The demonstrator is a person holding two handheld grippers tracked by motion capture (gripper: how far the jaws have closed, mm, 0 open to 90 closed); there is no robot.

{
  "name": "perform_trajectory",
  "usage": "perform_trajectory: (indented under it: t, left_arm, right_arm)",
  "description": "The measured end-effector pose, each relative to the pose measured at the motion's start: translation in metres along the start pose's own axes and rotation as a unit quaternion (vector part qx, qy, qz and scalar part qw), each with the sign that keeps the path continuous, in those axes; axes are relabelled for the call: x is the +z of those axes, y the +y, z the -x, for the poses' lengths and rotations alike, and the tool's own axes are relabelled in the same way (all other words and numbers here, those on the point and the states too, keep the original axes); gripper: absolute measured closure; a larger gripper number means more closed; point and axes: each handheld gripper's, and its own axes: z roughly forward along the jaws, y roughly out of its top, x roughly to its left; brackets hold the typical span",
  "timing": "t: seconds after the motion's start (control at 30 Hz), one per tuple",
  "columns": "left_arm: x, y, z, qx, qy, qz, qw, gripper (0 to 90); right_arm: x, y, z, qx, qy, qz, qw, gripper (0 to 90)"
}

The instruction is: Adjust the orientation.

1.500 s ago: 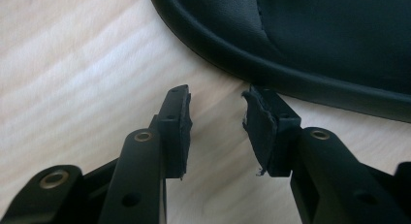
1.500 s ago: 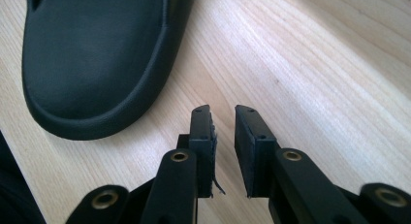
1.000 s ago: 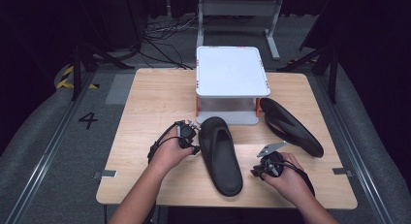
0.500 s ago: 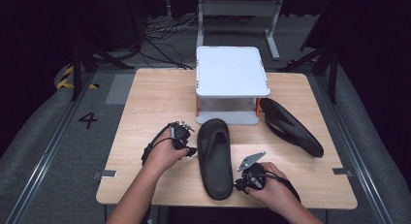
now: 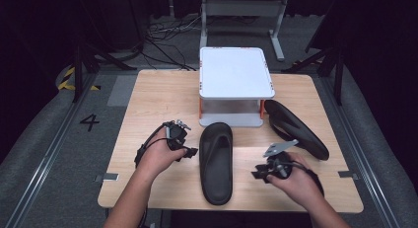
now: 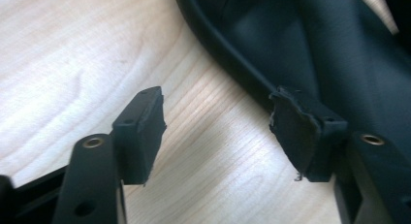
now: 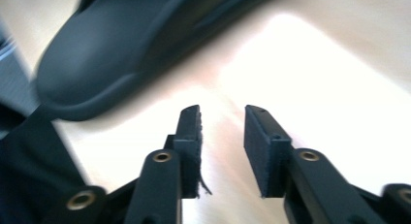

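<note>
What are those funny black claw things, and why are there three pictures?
A person sits at a wooden table and holds a gripper in each hand, a tool with two black jaws that pinch. One picture is taken from a camera high above. The other two come from small cameras riding on each gripper, looking along its jaws. On the table stand a white box-like stand and two black slippers. The left gripper is open beside the middle slipper, with one jaw at its edge. The right gripper is open too and holds nothing. The other slipper lies farther right.

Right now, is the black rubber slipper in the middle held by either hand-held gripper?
No, the black rubber slipper lies flat on the table, between both grippers.
</note>
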Motion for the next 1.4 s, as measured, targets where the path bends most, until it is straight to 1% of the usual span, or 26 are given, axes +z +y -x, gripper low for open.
perform_trajectory:
  t: [0.03, 0.07, 0.13, 0.3, 0.4, 0.47, 0.5, 0.53, 0.57, 0.6, 0.63, 0.67, 0.73, 0.8, 0.83, 0.9, 0.93, 1.0, 1.07, 1.1, 1.13, 1.17, 1.2, 1.23, 1.33, 1.4]
  left_arm:
    - [-0.003, 0.001, 0.001, 0.000, 0.004, 0.002, 1.0000, 34.5]
    - [-0.006, 0.002, 0.001, 0.004, 0.005, 0.007, 1.0000, 34.2]
    - [-0.011, 0.004, 0.002, 0.004, 0.008, 0.016, 0.9998, 33.1]
    - [-0.018, 0.006, 0.004, 0.009, 0.010, 0.029, 0.9995, 31.3]
    - [-0.020, 0.005, 0.003, 0.008, 0.015, 0.032, 0.9994, 30.7]
    - [-0.019, 0.003, 0.002, 0.008, 0.011, 0.029, 0.9995, 30.0]
    - [-0.019, 0.003, 0.002, 0.008, 0.011, 0.029, 0.9995, 30.0]
    - [-0.018, 0.002, 0.003, 0.009, 0.003, 0.034, 0.9994, 30.0]
    - [-0.018, 0.001, 0.003, 0.008, -0.007, 0.034, 0.9994, 30.1]
    - [-0.018, 0.000, 0.003, 0.005, -0.017, 0.040, 0.9990, 30.0]
    - [-0.019, -0.001, 0.004, 0.008, -0.019, 0.042, 0.9989, 30.0]
    - [-0.020, -0.003, 0.006, 0.013, -0.019, 0.043, 0.9988, 29.9]
    - [-0.022, -0.007, 0.008, 0.014, -0.025, 0.040, 0.9988, 29.4]
    - [-0.025, -0.012, 0.009, 0.011, -0.027, 0.039, 0.9988, 29.3]
    - [-0.026, -0.015, 0.009, 0.010, -0.025, 0.039, 0.9989, 29.3]
    - [-0.029, -0.022, 0.008, 0.006, -0.021, 0.037, 0.9991, 29.3]
    - [-0.029, -0.022, 0.008, 0.006, -0.021, 0.037, 0.9991, 29.3]
    - [-0.031, -0.030, 0.006, 0.001, -0.015, 0.032, 0.9994, 29.3]
    - [-0.033, -0.039, 0.005, -0.006, -0.006, 0.027, 0.9996, 29.3]
    - [-0.033, -0.039, 0.005, -0.006, -0.006, 0.027, 0.9996, 29.3]
    - [-0.036, -0.046, 0.004, -0.014, -0.001, 0.026, 0.9996, 29.3]
    - [-0.036, -0.046, 0.004, -0.014, -0.001, 0.026, 0.9996, 29.3]
    - [-0.038, -0.051, 0.004, -0.020, 0.002, 0.024, 0.9995, 29.3]
    - [-0.042, -0.058, 0.004, -0.028, 0.007, 0.023, 0.9993, 29.4]
    - [-0.045, -0.065, 0.005, -0.033, 0.010, 0.022, 0.9992, 29.3]
    - [-0.048, -0.072, 0.005, -0.043, 0.016, 0.022, 0.9987, 29.3]
  right_arm:
    - [-0.010, -0.001, 0.008, 0.013, -0.012, 0.013, 0.9998, 64.4]
    - [-0.015, -0.002, 0.012, 0.018, -0.018, 0.021, 0.9995, 62.5]
    - [-0.029, -0.005, 0.022, 0.028, -0.036, 0.043, 0.9980, 58.0]
    - [-0.059, -0.013, 0.041, 0.048, -0.071, 0.094, 0.9919, 50.1]
    - [-0.073, -0.017, 0.053, 0.056, -0.100, 0.126, 0.9854, 47.5]
    - [-0.078, -0.020, 0.061, 0.065, -0.113, 0.160, 0.9786, 45.5]
    - [-0.080, -0.021, 0.067, 0.072, -0.121, 0.176, 0.9743, 44.6]
    - [-0.080, -0.021, 0.067, 0.072, -0.121, 0.176, 0.9743, 44.6]
    - [-0.082, -0.023, 0.072, 0.078, -0.130, 0.187, 0.9706, 44.5]
    - [-0.083, -0.023, 0.074, 0.079, -0.135, 0.192, 0.9688, 43.5]
    - [-0.084, -0.024, 0.079, 0.082, -0.142, 0.197, 0.9664, 42.7]
    - [-0.084, -0.025, 0.083, 0.084, -0.147, 0.195, 0.9661, 42.7]
    - [-0.086, -0.026, 0.091, 0.086, -0.158, 0.196, 0.9639, 42.7]
    - [-0.087, -0.026, 0.101, 0.090, -0.168, 0.197, 0.9617, 42.7]
    - [-0.087, -0.026, 0.105, 0.091, -0.172, 0.196, 0.9612, 42.7]
    - [-0.085, -0.025, 0.114, 0.096, -0.174, 0.189, 0.9617, 42.7]
    - [-0.085, -0.025, 0.114, 0.096, -0.174, 0.189, 0.9617, 42.7]
    - [-0.083, -0.022, 0.121, 0.096, -0.177, 0.187, 0.9616, 42.5]
    - [-0.079, -0.017, 0.128, 0.094, -0.176, 0.176, 0.9640, 40.6]
    - [-0.079, -0.017, 0.128, 0.094, -0.176, 0.176, 0.9640, 40.6]
    - [-0.076, -0.013, 0.136, 0.094, -0.173, 0.174, 0.9650, 40.6]
    - [-0.075, -0.012, 0.139, 0.097, -0.173, 0.174, 0.9646, 40.6]
    - [-0.075, -0.012, 0.139, 0.097, -0.173, 0.174, 0.9646, 40.6]
    - [-0.071, -0.008, 0.146, 0.097, -0.176, 0.170, 0.9648, 40.6]
    - [-0.067, -0.005, 0.150, 0.097, -0.174, 0.165, 0.9659, 40.8]
    - [-0.059, 0.000, 0.154, 0.098, -0.173, 0.163, 0.9665, 41.4]
